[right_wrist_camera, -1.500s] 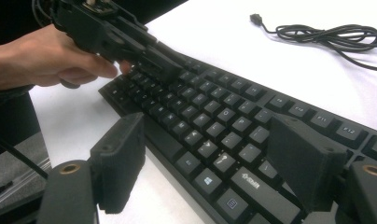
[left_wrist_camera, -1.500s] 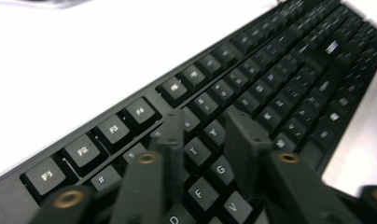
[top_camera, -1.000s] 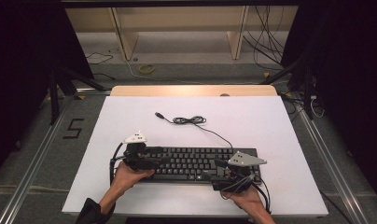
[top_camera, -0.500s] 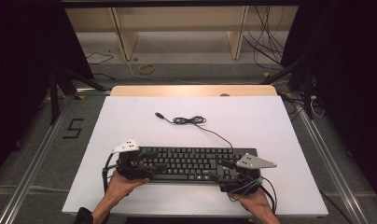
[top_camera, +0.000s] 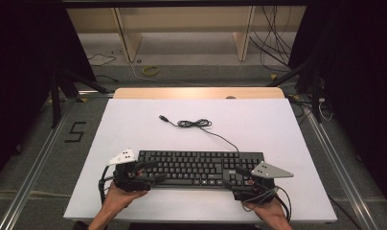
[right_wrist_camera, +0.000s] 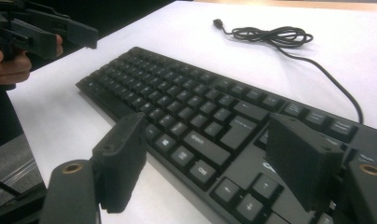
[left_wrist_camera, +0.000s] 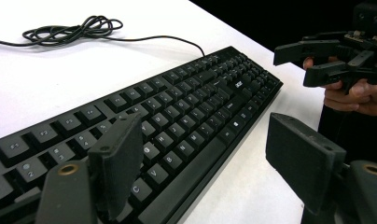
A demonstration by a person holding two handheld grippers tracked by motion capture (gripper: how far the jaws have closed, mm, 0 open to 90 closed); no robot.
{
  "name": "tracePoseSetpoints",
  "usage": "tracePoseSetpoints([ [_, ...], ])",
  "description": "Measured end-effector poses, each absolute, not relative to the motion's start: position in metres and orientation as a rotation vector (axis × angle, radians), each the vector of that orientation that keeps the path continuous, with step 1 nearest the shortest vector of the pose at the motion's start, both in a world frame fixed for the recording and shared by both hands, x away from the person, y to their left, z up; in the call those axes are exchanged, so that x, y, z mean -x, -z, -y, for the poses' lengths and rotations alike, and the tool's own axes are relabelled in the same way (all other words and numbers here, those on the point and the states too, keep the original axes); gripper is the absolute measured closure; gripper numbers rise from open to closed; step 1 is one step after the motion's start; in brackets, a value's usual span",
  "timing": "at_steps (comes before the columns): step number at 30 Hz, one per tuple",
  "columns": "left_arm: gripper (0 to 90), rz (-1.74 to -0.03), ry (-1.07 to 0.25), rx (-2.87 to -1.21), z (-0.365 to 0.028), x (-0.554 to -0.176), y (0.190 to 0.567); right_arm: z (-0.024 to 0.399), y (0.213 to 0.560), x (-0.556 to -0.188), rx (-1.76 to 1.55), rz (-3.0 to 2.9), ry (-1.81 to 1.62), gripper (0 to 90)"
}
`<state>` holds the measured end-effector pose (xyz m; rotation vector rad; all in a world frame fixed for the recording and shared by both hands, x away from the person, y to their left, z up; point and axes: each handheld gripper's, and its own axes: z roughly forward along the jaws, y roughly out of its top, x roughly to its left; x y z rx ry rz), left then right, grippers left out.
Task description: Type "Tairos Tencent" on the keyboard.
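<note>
White desk is carrying a black keyboard along its near edge, its cable coiling loose behind it; left tongs and right tongs are hovering at either end, jaws spread and gripping nothing, so lifting or shifting seems not yet begun; the hands are running off the high view's bottom edge, and key legends are blurring.

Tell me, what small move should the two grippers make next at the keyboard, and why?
Probably close each gripper on its end of the keyboard. The left gripper and the right gripper are both open, and in each gripper view the near front edge of the keyboard lies between the spread fingers, not yet clamped. The coiled cable lies slack behind.
</note>
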<state>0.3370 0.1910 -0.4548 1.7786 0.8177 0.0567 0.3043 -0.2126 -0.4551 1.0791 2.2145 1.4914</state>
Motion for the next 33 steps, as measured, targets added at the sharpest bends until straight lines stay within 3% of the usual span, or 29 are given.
tracePoseSetpoints([
  [33,25.7,-0.840,-0.081,-1.771,-0.199,-0.326,0.459,0.230,0.459,-0.296,-1.123,-2.177,-1.487,29.7],
])
